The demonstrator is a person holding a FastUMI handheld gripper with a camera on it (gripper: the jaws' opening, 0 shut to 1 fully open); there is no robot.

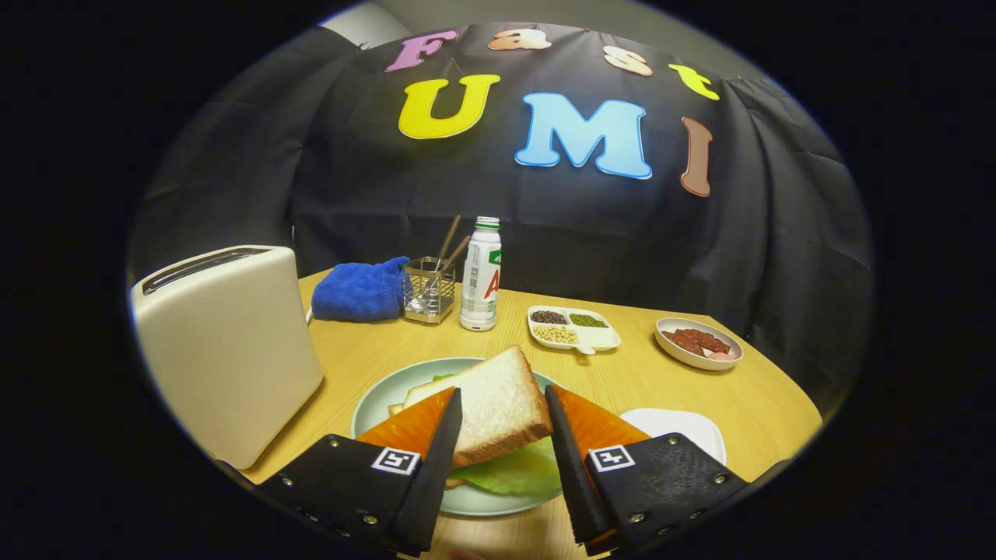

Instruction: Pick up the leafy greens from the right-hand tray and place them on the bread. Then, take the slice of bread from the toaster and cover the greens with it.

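Gripper: the gripper (503,420) is sitting low over the plate with its fingers apart, one on each side of the top bread slice; I cannot tell if they are touching it.
Top bread: the white bread slice (498,408) is lying between the fingers, on top of the greens.
Greens: the leafy greens (517,472) are peeking out from under that slice, near the fingers.
Bottom bread: a bit of another bread slice (397,407) is showing under the stack.
Plate: the pale green plate (381,397) is holding the sandwich on the wooden surface (677,389).
Toaster: the cream toaster (226,342) is standing left of the plate.
Right tray: a white tray (685,426) is lying just right of the plate.
Far things: beyond the plate, a blue cloth (362,292), a wire holder (428,289), a bottle (481,274), a divided dish of beans (573,328) and a bowl of red food (699,343) are sitting.
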